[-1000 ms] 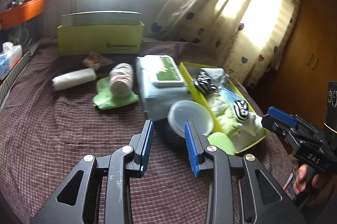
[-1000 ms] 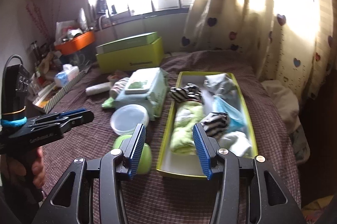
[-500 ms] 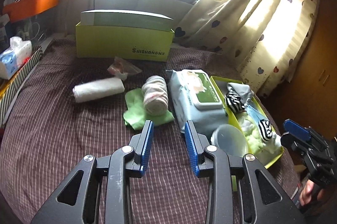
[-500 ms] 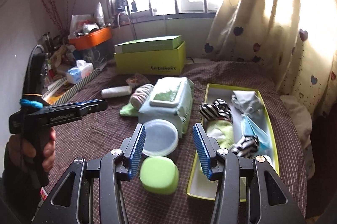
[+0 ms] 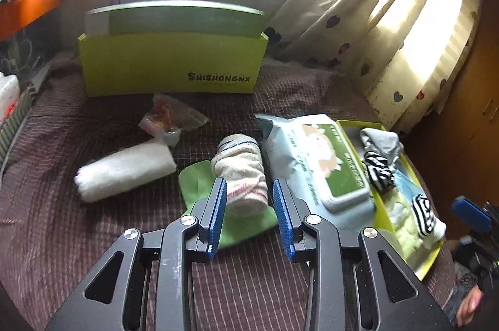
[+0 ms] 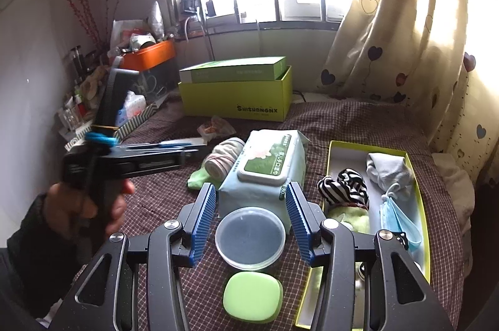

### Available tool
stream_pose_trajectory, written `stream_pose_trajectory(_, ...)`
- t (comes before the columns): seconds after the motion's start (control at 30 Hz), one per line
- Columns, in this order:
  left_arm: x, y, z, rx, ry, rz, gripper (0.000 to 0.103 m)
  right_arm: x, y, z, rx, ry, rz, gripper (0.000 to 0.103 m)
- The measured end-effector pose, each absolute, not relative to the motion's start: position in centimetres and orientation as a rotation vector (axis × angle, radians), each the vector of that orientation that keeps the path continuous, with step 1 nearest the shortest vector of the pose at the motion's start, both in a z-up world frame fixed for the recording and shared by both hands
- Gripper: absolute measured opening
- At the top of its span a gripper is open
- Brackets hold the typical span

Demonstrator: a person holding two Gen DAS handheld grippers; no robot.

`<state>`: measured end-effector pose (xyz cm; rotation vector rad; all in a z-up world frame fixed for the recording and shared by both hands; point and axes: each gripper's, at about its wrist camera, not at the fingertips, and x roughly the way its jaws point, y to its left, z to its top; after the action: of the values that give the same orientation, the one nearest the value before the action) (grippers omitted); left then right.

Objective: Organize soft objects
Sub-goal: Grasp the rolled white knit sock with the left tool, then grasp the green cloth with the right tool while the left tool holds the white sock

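My left gripper (image 5: 250,208) is open, its blue pads on either side of the near end of a rolled beige sock (image 5: 240,172) without touching it. The sock lies on a green cloth (image 5: 199,181); a rolled white towel (image 5: 124,169) lies to its left. In the right wrist view the same left gripper (image 6: 190,147) reaches toward the sock (image 6: 223,156). My right gripper (image 6: 251,214) is open and empty, above a clear round container (image 6: 251,237). A yellow-green tray (image 6: 374,145) at the right holds striped socks (image 6: 343,187), a grey sock and a blue mask.
A wipes pack (image 5: 321,165) lies between the sock and the tray (image 5: 355,122). A lime box (image 5: 171,66) stands at the back with a plastic packet (image 5: 168,119) before it. A green soap-like case (image 6: 252,296) is near. Cluttered shelves line the left; a curtain hangs right.
My left gripper has swung left from the tray and round container to the rolled sock and come closer to it. My right gripper has shifted left from the tray to over the round container.
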<state>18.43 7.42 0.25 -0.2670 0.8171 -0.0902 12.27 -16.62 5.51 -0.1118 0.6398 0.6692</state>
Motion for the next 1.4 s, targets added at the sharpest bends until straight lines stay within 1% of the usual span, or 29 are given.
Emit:
stream_pose_trajectory(0.17,20.7,7.7,-1.3,-0.275,0.849,-0.09,0.033,12.8,-16.8,5.2,-0.112,0.647,0.664,0.046)
stream_pose_trajectory(0.2,21.1,7.7,-1.6,-0.276,0.858,-0.085,0.035,12.9,-16.8,5.1,-0.112,0.648,0.662,0.046)
stream_pose_trajectory(0.27,21.5,7.8,-2.1,-0.29,0.866,-0.087,0.044,13.1,-16.9,4.9,-0.111,0.65,0.659,0.046)
stream_pose_trajectory(0.37,21.8,7.8,-2.7,-0.305,0.875,-0.097,0.048,13.2,-16.9,4.7,-0.109,0.652,0.659,0.046)
stream_pose_trajectory(0.67,22.2,6.6,-3.5,-0.278,0.873,-0.124,0.048,13.4,-16.7,4.4,-0.111,0.663,0.658,0.046)
stream_pose_trajectory(0.83,21.7,6.6,-3.2,-0.271,0.855,-0.115,0.044,13.2,-16.5,4.5,-0.117,0.663,0.656,0.046)
stream_pose_trajectory(1.13,18.4,7.6,-0.1,-0.253,0.757,-0.051,0.043,12.7,-15.4,5.4,-0.144,0.648,0.667,0.046)
stream_pose_trajectory(1.4,14.9,9.5,1.7,-0.261,0.7,0.001,0.043,13.9,-12.0,5.6,-0.215,0.667,0.697,0.046)
